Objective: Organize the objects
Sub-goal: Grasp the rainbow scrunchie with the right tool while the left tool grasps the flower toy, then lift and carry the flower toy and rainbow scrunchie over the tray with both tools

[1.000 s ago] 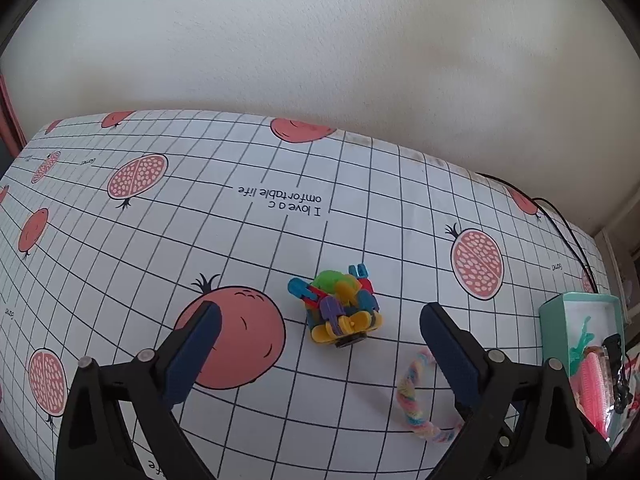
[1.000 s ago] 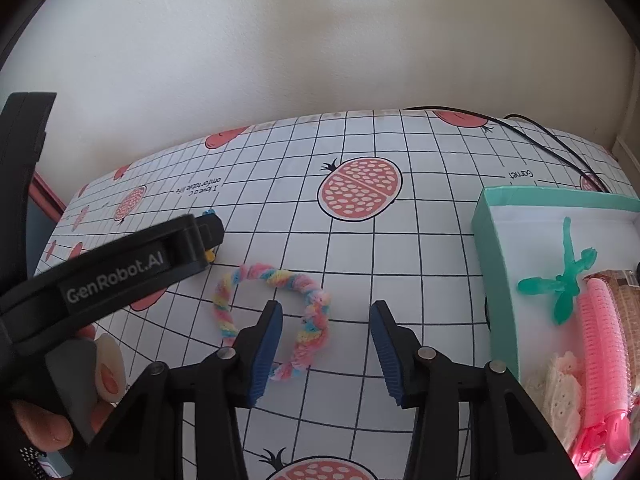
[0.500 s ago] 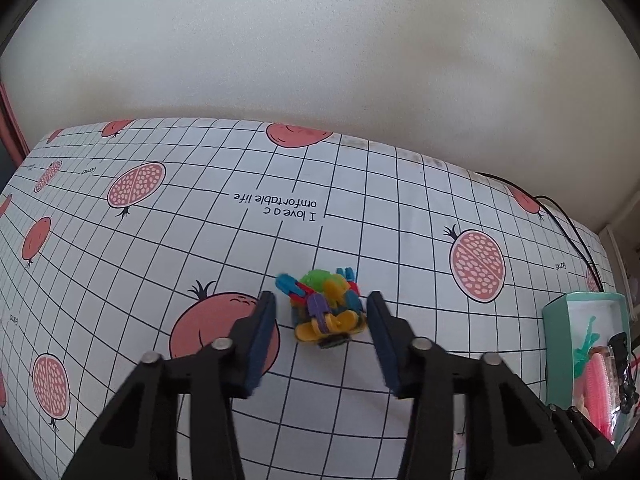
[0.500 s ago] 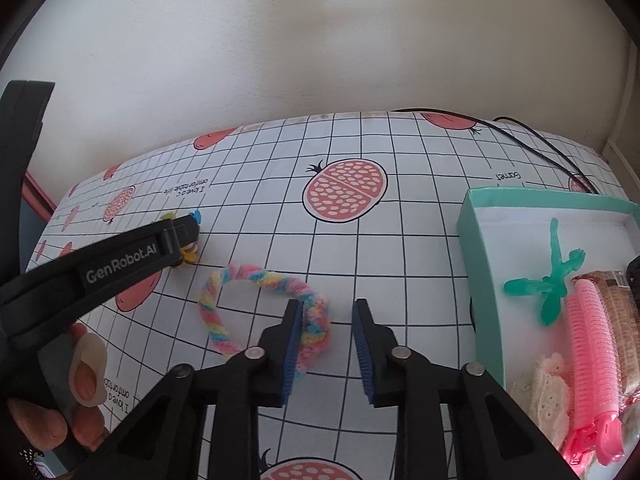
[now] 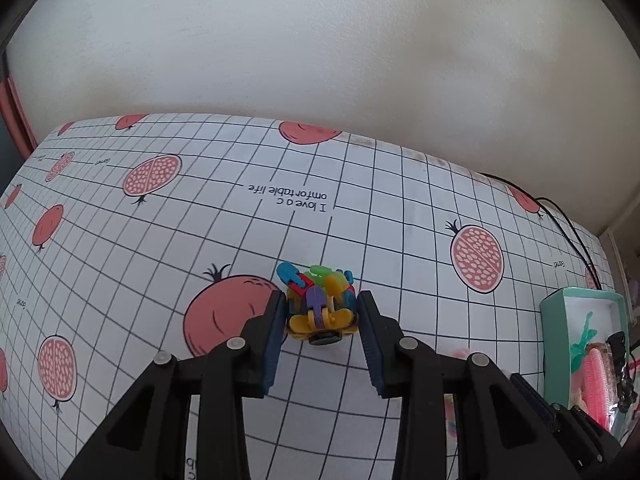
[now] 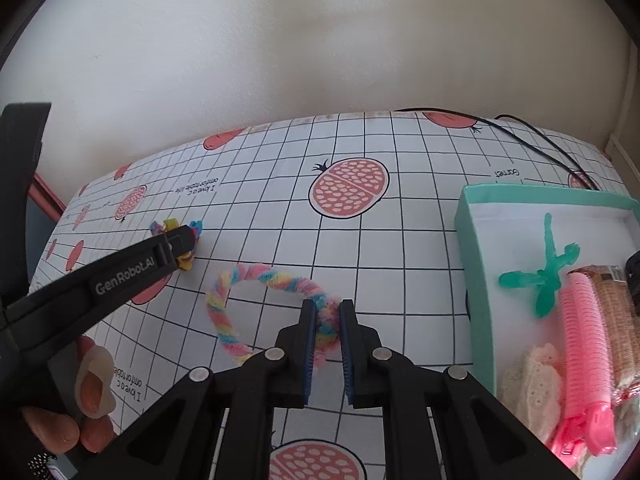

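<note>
Pastel rainbow braided ring (image 6: 276,308), teal box (image 6: 472,248) — white tablecloth (image 5: 160,248), black grid, red pomegranates

Clip bundle (image 5: 320,306): was set on the tablecloth (image 5: 160,232), between the left gripper's (image 5: 322,308) fingers.
Braided loop (image 6: 264,304): was laid right of the bundle, pinched within the right gripper (image 6: 325,316).
Box (image 6: 472,240): was placed right of the right gripper.

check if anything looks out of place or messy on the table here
Nothing is spilled or broken. Two things lie loose outside the teal box: the cluster of coloured clips, clamped by the left gripper, and the pastel braided ring, pinched by the right gripper. A black cable trails along the table's far edge.
</note>
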{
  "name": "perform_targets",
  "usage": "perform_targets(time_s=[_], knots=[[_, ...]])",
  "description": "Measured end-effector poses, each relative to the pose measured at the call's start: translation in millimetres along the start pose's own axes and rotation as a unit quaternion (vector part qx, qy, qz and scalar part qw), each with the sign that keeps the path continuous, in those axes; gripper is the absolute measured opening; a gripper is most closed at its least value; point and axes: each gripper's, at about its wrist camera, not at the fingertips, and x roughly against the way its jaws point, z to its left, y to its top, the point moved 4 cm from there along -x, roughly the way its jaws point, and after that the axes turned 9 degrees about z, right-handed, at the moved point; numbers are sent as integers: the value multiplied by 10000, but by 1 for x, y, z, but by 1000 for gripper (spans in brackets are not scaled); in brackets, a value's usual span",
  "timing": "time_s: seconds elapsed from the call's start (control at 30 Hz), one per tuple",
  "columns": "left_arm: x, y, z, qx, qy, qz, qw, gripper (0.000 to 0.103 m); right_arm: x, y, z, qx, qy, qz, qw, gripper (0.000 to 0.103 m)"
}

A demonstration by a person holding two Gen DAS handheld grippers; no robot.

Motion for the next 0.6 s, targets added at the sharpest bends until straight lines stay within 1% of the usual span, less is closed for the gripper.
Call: perform_targets(time_s=[0.13, 0.27, 0.53, 0.6], knots=[[15, -5, 1, 101, -60, -81, 9999, 37, 18, 0, -1, 30, -9, -74, 10000, 12], [33, -13, -2, 105, -37, -156, 9998, 37, 43, -2, -2, 135, -87, -201, 9997, 12], [78, -39, -10, 214, -212, -296, 9991, 37, 91, -12, -20, 64, -187, -336, 9992, 12], [88, -47, -14, 257, -334, -329, 9986, 37, 104, -16, -25, 29, -231, -367, 9991, 12]])
